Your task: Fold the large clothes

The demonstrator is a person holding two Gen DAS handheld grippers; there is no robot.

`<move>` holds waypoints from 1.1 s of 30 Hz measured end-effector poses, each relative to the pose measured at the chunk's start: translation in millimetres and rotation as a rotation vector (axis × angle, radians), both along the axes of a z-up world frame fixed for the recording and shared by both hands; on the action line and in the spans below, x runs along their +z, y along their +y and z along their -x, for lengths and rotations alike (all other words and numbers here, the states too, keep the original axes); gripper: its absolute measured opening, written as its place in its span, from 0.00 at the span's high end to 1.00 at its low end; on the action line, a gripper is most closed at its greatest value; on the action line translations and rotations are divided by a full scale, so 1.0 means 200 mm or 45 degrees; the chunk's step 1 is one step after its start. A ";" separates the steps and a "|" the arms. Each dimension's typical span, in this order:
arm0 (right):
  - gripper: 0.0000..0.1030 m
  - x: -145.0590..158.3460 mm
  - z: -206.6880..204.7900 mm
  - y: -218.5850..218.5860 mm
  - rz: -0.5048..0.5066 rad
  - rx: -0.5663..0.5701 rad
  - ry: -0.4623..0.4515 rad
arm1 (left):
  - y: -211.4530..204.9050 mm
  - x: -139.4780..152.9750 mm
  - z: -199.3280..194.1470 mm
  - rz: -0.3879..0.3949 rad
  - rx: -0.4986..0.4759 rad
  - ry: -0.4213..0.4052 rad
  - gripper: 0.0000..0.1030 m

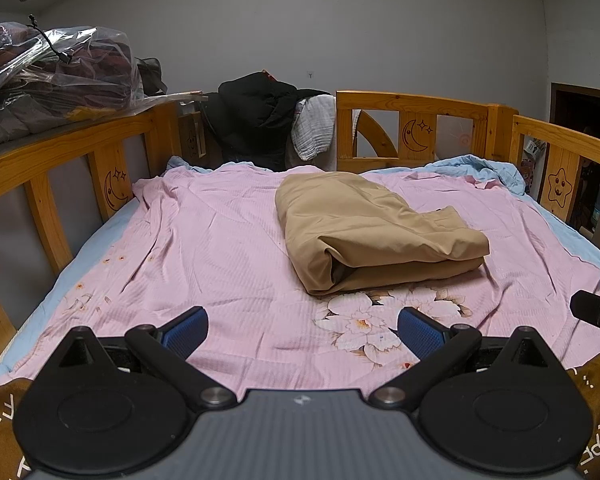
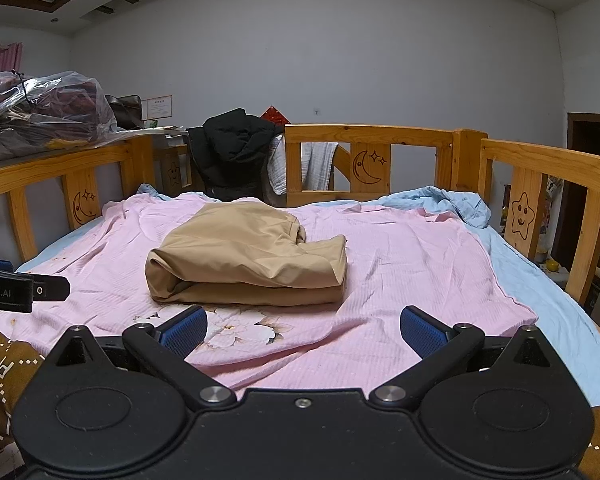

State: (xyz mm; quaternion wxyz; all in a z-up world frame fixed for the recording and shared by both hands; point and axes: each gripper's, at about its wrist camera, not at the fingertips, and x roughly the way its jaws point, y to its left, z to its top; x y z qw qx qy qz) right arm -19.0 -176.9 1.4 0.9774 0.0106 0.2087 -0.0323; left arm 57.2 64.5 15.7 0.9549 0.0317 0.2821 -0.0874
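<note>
Wooden rail point(image 1: 412, 102) enclosing bed; black jacket point(image 1: 256, 116) and white cloth point(image 1: 316, 128) hanging over far rail. Bagged clothes point(image 1: 52, 76) sitting on ledge at left. Tan garment point(image 1: 364, 232) lying folded on pink sheet point(image 1: 220, 248), mid-bed, long axis running toward far rail, fold opening facing grippers. Nothing lying between. Left gripper point(image 1: 302, 330) and right gripper point(image 2: 303, 330) both hovering wide, empty, near sheet's front edge.
</note>
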 end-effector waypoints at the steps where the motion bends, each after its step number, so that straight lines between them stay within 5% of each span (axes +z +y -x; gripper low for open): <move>1: 0.01 0.00 0.00 0.00 0.000 0.000 0.000 | 0.00 0.00 0.00 0.000 0.000 0.001 0.01; 33: 0.01 0.00 0.00 -0.01 -0.003 0.000 0.001 | 0.00 -0.01 0.01 0.005 0.011 0.010 0.01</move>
